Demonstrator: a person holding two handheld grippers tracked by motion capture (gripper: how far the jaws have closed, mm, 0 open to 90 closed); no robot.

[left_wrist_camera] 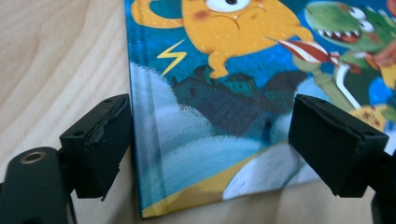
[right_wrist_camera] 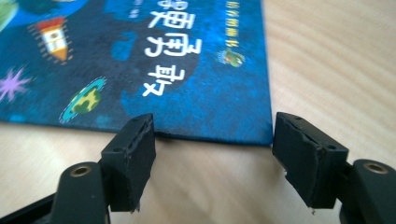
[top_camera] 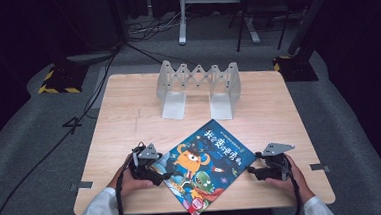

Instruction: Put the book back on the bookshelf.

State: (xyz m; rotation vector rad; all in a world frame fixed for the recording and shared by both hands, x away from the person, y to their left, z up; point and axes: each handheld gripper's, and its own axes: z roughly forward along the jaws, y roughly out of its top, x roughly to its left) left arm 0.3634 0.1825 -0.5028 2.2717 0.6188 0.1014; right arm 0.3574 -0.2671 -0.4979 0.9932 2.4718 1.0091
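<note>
- As both hands close in, the left gripper (top_camera: 158,175) stands with jaws wide at the spine corner of the children's picture book (top_camera: 205,164).
- Book lies flat, askew, on the counter's (top_camera: 129,116) near half; nothing gripped yet.
- Right gripper (top_camera: 251,171), jaws parted, faces its far corner.
- Expanding metal book rack (top_camera: 198,84) waits behind.

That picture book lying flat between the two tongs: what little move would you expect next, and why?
Probably the right tongs ease forward onto the picture book. Their jaws stand open just short of the cover's edge near a corner, nothing between them yet. The left tongs are also open, already straddling the corner by the spine. The empty bookstand behind suggests the book is headed there.
</note>
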